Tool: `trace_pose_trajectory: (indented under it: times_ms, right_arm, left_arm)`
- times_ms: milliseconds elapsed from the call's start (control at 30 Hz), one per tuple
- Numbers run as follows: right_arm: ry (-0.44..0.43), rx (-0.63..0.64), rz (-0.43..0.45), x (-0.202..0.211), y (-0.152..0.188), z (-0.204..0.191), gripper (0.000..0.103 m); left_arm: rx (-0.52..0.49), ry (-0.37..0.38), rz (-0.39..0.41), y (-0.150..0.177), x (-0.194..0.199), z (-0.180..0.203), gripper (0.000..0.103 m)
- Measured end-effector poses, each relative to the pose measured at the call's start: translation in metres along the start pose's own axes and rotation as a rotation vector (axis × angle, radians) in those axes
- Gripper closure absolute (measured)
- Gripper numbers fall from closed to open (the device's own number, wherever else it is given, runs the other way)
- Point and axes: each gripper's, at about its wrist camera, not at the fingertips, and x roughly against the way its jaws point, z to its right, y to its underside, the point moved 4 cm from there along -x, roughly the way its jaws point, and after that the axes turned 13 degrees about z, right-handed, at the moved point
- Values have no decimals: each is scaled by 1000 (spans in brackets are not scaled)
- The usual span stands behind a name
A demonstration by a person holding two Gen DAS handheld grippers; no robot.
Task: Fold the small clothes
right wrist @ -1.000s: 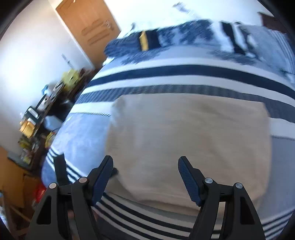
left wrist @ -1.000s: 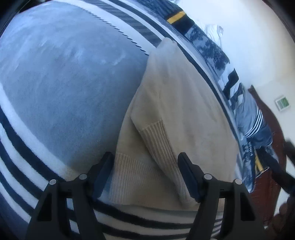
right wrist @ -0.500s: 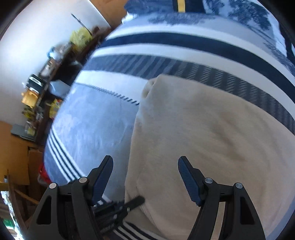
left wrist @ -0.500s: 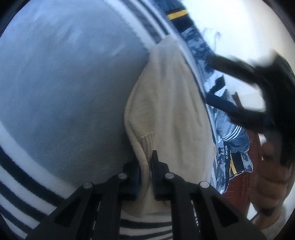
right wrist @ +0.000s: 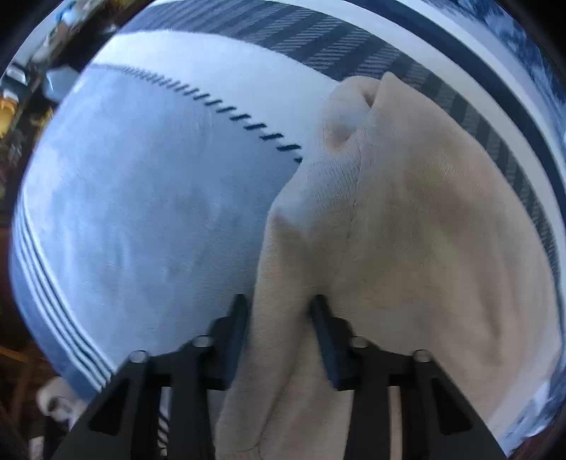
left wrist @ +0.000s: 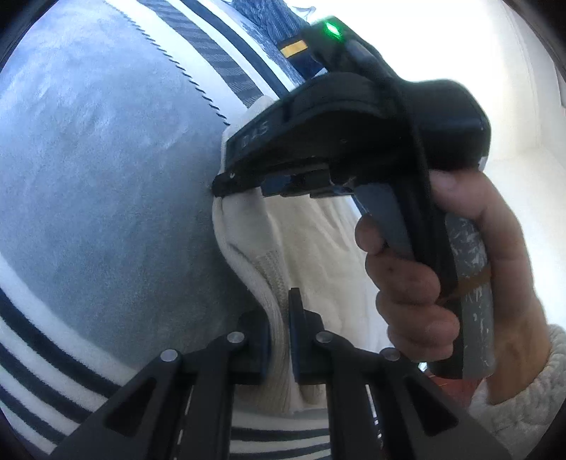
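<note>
A cream knit sweater lies on the blue-grey striped bed cover. My left gripper is shut on its ribbed edge, which stands up as a pinched ridge between the pads. Farther along the same side, my right gripper points down into the sweater's edge, held by a person's hand. In the right wrist view the right gripper has its jaws closing, with a bunched fold of the sweater filling the gap and touching both pads. The right gripper's body hides much of the sweater in the left wrist view.
The bed cover stretches wide to the left of the sweater, with dark stripes beyond it. Navy patterned pillows lie at the far end. A cream knit sleeve covers the person's wrist. Cluttered furniture stands past the bed's edge.
My left gripper shut on the sweater's ribbed edge and lifted it slightly. The right gripper swung down over the sweater's side edge and narrowed its jaws around a fold.
</note>
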Motion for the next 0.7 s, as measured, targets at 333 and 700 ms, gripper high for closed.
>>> trace_pose_trajectory:
  times_ms: [333,700]
  right_arm:
    - [57,110,68,20,7,-18,97]
    - [-342,-336,423,141,60,103,98]
  left_arm:
    - [-4,-8,31,1,10,22,95]
    - [-375,43,50,24,37,158,95]
